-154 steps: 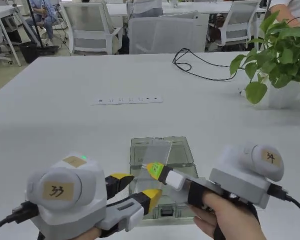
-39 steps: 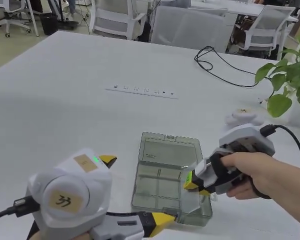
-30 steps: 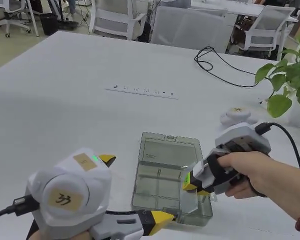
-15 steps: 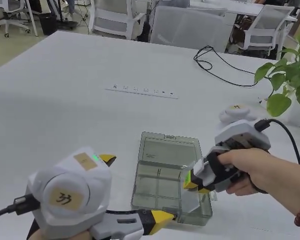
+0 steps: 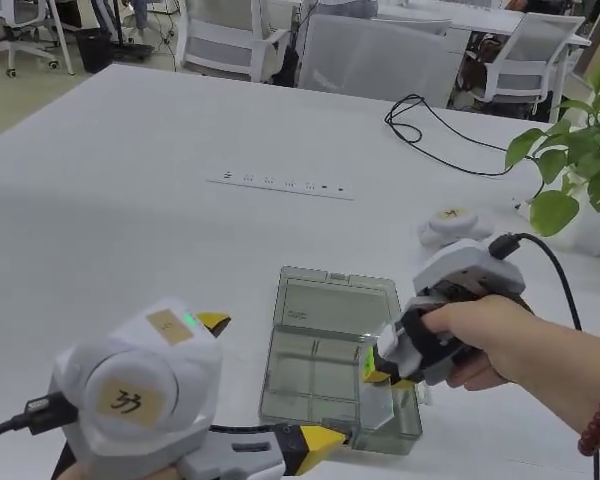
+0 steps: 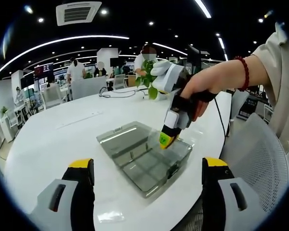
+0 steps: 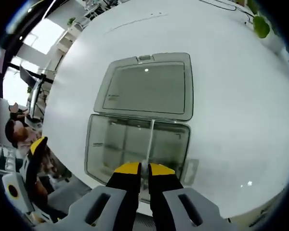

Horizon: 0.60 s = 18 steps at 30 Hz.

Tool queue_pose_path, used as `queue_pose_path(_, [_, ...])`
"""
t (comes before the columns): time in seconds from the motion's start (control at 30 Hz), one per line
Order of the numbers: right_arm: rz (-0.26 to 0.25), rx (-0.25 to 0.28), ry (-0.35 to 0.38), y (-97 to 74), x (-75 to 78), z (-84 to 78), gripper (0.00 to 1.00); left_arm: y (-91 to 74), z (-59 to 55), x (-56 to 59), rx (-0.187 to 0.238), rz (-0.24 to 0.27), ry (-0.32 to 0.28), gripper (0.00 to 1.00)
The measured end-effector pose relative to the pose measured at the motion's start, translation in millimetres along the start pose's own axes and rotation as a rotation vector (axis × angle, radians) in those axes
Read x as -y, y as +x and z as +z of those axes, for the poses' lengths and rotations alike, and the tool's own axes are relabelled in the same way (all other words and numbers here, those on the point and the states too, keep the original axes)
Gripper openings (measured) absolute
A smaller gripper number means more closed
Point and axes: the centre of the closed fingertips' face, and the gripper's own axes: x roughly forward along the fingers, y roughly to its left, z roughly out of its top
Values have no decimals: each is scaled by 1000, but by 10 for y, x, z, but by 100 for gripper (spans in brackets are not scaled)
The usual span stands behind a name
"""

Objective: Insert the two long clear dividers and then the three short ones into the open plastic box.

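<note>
Plastic box lies open on the worktop. Seated dividers already cross inside it, count unclear. The right claw pinches a clear divider at the box's near right, judged not yet seated, so at least this one remains. Left claw spread wide, empty, at near left. Versus half a second back, the right claw sits slightly further left and the left is unmoved.
</note>
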Motion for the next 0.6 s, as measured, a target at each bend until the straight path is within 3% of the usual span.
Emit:
queue_pose_path(0.17, [-85, 4, -131, 36, -27, 4, 7, -8, 12, -8, 0, 4, 0, 94])
queue_pose_path(0.37, [-127, 8, -162, 107, -30, -3, 7, -25, 17, -17, -3, 9, 1, 94])
queue_pose_path(0.6, [-140, 11, -169, 213, -10, -21, 7, -45, 10, -32, -6, 20, -2, 93])
